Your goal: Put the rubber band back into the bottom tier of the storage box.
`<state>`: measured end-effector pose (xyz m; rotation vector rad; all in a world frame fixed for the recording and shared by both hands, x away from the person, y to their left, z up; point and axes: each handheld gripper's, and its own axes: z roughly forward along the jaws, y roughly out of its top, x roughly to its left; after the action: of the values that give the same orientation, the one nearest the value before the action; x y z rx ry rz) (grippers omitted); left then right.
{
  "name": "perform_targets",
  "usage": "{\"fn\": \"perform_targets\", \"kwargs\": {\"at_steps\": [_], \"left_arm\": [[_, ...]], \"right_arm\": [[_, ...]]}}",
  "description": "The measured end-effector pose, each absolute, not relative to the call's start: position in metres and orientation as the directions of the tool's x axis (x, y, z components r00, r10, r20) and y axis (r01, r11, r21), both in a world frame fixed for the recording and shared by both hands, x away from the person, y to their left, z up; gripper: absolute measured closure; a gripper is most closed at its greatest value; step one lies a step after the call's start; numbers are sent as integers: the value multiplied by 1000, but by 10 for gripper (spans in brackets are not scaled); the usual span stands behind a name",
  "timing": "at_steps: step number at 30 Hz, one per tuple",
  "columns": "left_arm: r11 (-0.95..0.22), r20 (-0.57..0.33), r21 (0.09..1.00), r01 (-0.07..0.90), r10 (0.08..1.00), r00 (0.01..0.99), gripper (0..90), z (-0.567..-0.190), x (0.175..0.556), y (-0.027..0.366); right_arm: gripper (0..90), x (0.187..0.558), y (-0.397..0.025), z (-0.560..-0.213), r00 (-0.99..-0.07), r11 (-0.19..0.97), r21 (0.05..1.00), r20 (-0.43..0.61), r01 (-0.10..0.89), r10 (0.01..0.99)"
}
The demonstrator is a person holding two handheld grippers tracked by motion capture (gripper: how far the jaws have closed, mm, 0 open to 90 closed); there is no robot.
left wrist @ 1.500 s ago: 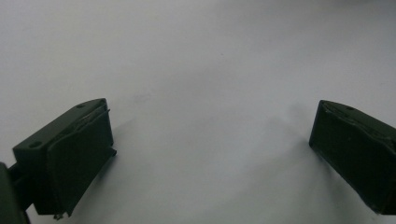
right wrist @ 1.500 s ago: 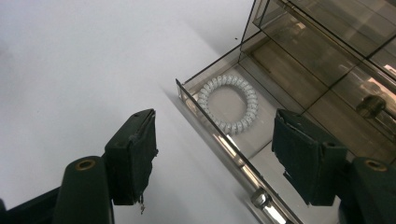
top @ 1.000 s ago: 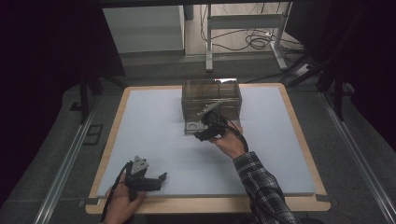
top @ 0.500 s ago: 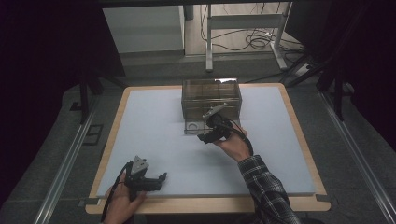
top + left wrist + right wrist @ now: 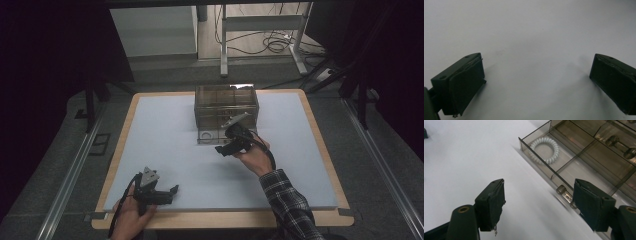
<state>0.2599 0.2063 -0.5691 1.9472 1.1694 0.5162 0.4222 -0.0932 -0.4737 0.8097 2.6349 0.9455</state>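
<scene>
drawer handle [image 5: 565, 194] partly hidden behind right gripper [image 5: 539, 203] fingers.

The right gripper [image 5: 229, 146] pulls back toward the person, and the drawer [image 5: 212, 136] of the smoky clear organizer box [image 5: 226, 101] now stands out farther, coiled hair tie [image 5: 545, 150] showing.

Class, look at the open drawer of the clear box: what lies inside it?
In the drawer, a white coiled hair tie fills one corner compartment; neighbouring compartments look bare. The part under the box is hidden.
</scene>
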Motion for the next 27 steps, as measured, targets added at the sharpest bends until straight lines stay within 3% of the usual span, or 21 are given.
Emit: {"fn": "perform_targets", "kwargs": {"at_steps": [27], "left_arm": [[-260,-54,795,547,869,491,0,-569,260,206]], "right_arm": [[153,406,-118,-481,-821,644,615,10,455,570]]}}
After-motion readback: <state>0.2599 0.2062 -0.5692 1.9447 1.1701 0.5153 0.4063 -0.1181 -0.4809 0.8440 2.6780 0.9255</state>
